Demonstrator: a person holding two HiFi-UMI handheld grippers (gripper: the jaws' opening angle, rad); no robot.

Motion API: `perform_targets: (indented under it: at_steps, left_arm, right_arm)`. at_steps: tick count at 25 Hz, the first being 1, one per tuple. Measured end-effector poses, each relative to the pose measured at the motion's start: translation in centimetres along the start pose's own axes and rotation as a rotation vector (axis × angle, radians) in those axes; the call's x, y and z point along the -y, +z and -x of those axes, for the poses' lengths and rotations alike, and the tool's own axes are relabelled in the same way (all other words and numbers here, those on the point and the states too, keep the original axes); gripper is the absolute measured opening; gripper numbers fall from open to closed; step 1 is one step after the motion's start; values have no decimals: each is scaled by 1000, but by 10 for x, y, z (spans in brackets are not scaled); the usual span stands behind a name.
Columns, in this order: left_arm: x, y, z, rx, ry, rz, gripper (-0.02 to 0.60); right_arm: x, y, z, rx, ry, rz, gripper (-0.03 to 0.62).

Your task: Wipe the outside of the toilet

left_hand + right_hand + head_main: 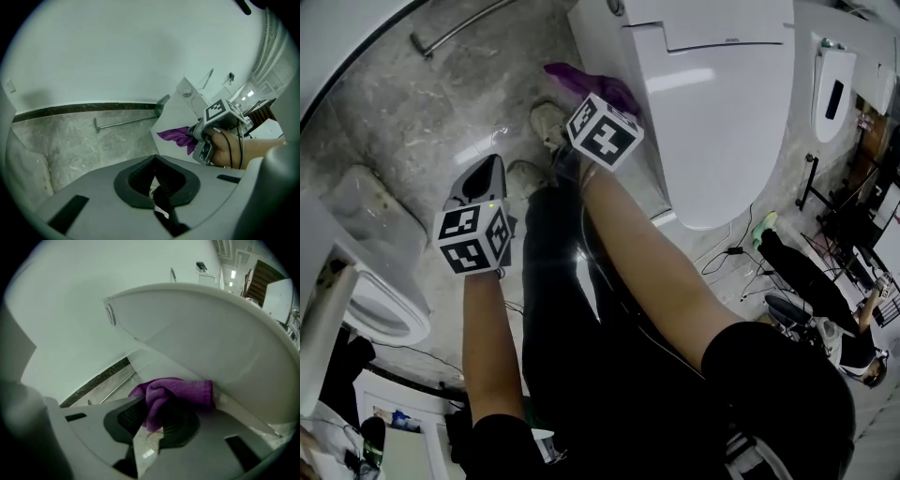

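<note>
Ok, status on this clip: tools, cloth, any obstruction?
Right tool shut on purple cloth, cloth against the outside of the toilet. Left tool shut, empty, held over the floor. No obstruction seen.

I am working in what is looking like a bathroom showroom or test room. A glossy white ceramic toilet (712, 112) is rising just ahead of my right gripper (154, 420). A second white toilet bowl (380, 300) is sitting left of my left gripper (486, 178). A grey marbled stone floor (441, 103) is spreading beyond both, and loose black cables (727, 258) are trailing away to the right.
</note>
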State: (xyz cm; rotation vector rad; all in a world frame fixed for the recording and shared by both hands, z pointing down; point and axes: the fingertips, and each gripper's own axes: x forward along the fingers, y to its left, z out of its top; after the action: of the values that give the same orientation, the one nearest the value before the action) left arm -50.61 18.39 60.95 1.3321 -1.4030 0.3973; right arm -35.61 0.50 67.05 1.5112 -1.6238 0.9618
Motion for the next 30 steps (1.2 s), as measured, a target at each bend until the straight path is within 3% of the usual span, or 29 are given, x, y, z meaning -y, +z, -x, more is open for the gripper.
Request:
perform_targets:
  at_steps: [12, 24, 30]
  left_arm:
    - [-1, 51, -30, 17, 16, 62, 6]
    - [-10, 78, -43, 17, 16, 64, 6]
    - [-15, 76, -45, 2, 23, 70, 6]
  right_arm:
    - [-65, 50, -36, 10, 58, 5, 54]
    - [-128, 103, -69, 84, 126, 36, 54]
    - [-157, 123, -79, 168, 244, 163, 52]
